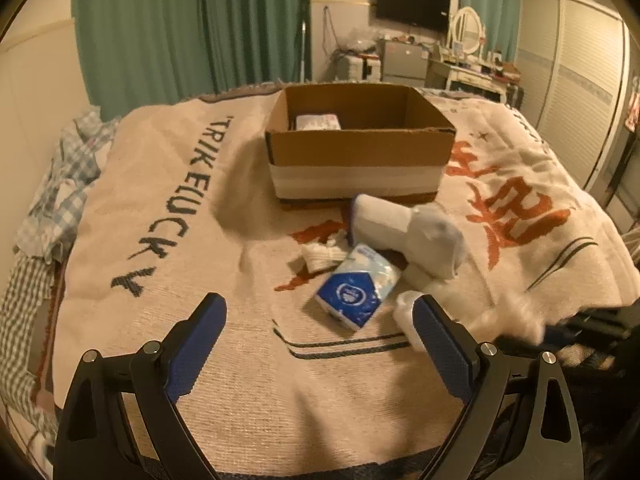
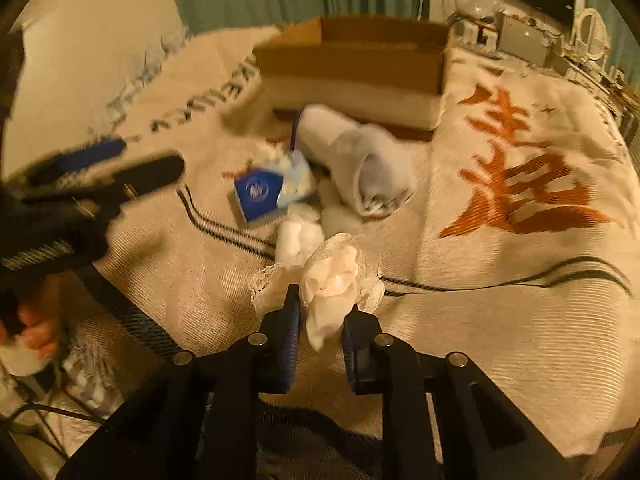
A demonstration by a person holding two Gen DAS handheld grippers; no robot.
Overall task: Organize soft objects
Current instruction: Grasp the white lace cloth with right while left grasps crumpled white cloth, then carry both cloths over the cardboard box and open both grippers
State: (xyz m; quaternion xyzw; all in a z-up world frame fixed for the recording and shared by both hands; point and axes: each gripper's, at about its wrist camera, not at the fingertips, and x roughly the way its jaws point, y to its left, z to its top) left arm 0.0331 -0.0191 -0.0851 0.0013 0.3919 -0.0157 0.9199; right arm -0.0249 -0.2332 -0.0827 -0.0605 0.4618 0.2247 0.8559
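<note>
My right gripper is shut on a cream lace cloth and holds it over the near part of the bed. My left gripper is open and empty, low over the blanket; it also shows blurred at the left of the right wrist view. A blue tissue pack, a rolled white towel, a small white sock and white fluffy pieces lie ahead. Behind them stands an open cardboard box with a packet inside.
A beige blanket with black and red lettering covers the bed. Checked clothes lie at its left edge. Green curtains, a dresser and a wardrobe stand beyond the bed.
</note>
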